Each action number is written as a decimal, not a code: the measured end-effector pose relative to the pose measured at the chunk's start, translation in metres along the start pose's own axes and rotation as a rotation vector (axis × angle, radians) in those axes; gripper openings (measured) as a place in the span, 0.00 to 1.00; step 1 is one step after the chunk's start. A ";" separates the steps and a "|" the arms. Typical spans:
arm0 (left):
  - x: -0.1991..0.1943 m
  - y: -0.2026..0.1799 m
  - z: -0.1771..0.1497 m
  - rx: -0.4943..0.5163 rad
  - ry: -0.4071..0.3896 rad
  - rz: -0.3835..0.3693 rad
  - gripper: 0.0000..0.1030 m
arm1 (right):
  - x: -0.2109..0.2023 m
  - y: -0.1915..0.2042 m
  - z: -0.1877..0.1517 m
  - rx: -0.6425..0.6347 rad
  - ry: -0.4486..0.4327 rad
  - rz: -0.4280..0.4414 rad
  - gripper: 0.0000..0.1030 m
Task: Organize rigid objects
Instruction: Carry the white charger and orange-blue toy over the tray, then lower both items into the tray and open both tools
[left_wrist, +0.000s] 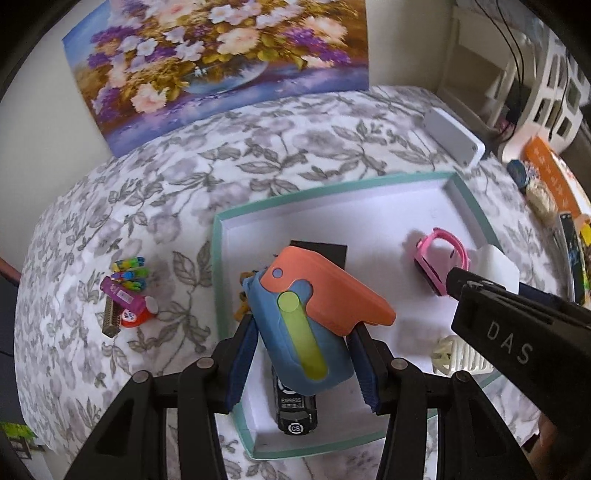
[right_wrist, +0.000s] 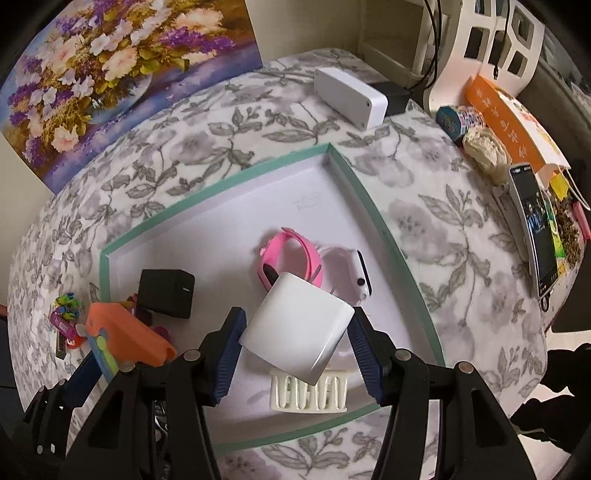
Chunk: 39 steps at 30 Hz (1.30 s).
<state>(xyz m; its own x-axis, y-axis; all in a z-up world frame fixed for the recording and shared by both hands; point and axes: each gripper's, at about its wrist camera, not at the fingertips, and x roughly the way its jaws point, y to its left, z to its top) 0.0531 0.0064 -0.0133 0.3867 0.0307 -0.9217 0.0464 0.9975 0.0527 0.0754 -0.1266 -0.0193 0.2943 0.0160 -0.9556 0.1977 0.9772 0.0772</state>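
The bench (right_wrist: 443, 229) carries a floral cloth and a teal-rimmed white tray (right_wrist: 373, 206). Above the tray, the left tongs (left_wrist: 301, 354) are clamped on a blue, orange and green toy gun (left_wrist: 314, 314). The right tongs (right_wrist: 295, 343) are clamped on a white box-shaped charger (right_wrist: 299, 328), tilted above a cream hair claw (right_wrist: 308, 395). In the tray lie a black cube (right_wrist: 168, 291), a pink watch (right_wrist: 291, 258), a white watch (right_wrist: 356, 273) and a black cylinder (left_wrist: 295, 413).
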 end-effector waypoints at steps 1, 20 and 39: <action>0.002 -0.002 0.000 0.000 0.006 0.000 0.51 | 0.002 -0.001 -0.001 0.004 0.012 0.000 0.57; 0.021 -0.009 -0.004 0.003 0.058 0.028 0.52 | 0.017 0.005 -0.004 -0.032 0.069 -0.021 0.57; 0.011 -0.006 -0.001 0.005 0.036 0.029 0.61 | -0.001 0.008 -0.001 -0.039 0.017 -0.019 0.57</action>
<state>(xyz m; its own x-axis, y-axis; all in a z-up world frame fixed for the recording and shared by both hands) 0.0561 0.0006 -0.0237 0.3548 0.0621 -0.9329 0.0399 0.9959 0.0814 0.0757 -0.1189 -0.0182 0.2751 0.0005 -0.9614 0.1662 0.9849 0.0481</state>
